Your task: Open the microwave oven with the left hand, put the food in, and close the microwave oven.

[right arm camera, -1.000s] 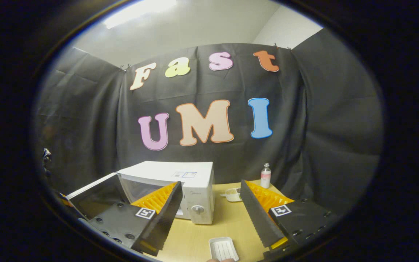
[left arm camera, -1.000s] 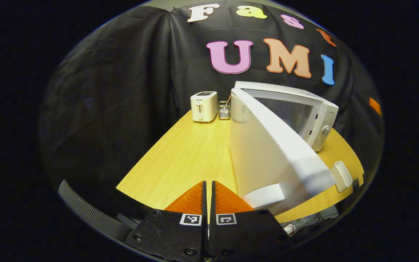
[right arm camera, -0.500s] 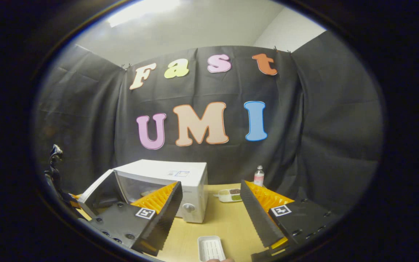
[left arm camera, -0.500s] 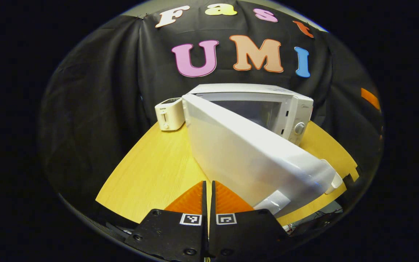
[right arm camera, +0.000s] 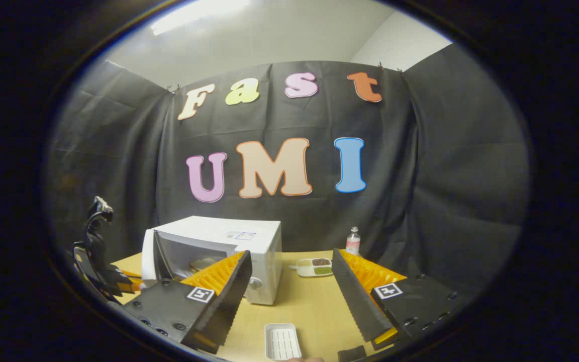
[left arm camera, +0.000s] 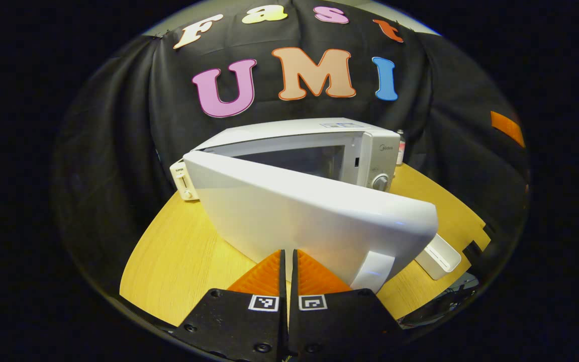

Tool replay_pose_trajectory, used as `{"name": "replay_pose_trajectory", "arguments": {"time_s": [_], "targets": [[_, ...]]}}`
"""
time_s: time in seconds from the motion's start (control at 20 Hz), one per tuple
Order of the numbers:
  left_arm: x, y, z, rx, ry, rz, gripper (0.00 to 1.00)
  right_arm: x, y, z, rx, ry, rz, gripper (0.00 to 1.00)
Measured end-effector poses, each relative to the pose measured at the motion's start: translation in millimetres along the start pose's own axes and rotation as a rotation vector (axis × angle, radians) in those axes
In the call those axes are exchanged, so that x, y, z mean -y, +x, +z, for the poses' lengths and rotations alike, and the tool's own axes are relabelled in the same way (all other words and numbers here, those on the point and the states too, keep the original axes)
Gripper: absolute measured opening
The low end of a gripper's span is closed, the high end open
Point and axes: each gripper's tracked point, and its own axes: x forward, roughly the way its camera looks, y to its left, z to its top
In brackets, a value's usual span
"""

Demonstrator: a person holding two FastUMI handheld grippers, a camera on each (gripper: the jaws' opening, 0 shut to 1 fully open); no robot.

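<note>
My left gripper [left arm camera: 287, 261] has its orange fingers [left arm camera: 264, 275] pressed together with nothing between them, their tips right at the outer face of the microwave door [left arm camera: 314, 216], which stands partly swung out from the white microwave oven [left arm camera: 365, 151] on the wooden table [left arm camera: 179, 256]. My right gripper [right arm camera: 289, 281] has its fingers spread wide and empty above the table, with a white ribbed tray [right arm camera: 282, 342] lying near between them. A divided food dish [right arm camera: 314, 266] sits far on the table right of the oven, a small bottle [right arm camera: 353, 241] behind it, and a white toaster [left arm camera: 185, 181] stands at the oven's left.
</note>
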Motion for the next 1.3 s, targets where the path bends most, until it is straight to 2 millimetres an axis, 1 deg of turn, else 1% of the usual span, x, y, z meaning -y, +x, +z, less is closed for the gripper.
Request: {"name": "replay_pose_trajectory", "arguments": {"time_s": [0.2, 0.35, 0.55, 0.8, 0.85, 0.95, 1.15, 1.3], "targets": [[14, 22, 12, 0.011, 0.012, -0.021, 0.0, 3, -1, -1, -0.01, -0.02, 0.01, 0.91], [25, 38, 23, 0.018, 0.016, -0.042, 0.0, 6, -2, 3, -0.004, -0.015, 0.005, 0.92], [34, 57, 38, 0.037, 0.034, -0.059, 0.0, 6, -2, 4, -0.009, 0.015, -0.001, 0.92], [44, 80, 58, 0.063, 0.06, -0.081, 0.01, 13, -1, 7, -0.003, 0.025, -0.009, 0.91], [42, 84, 65, 0.073, 0.063, -0.086, 0.0, 13, 0, 6, -0.006, 0.027, -0.013, 0.91], [42, 92, 74, 0.085, 0.068, -0.087, 0.0, 15, 2, 7, -0.005, 0.033, -0.019, 0.91], [43, 100, 85, 0.096, 0.054, -0.091, 0.0, 17, 6, 7, -0.006, 0.032, -0.027, 0.91], [43, 107, 89, 0.099, 0.058, -0.087, 0.0, 17, 9, 9, -0.008, 0.045, -0.03, 0.91]]}}
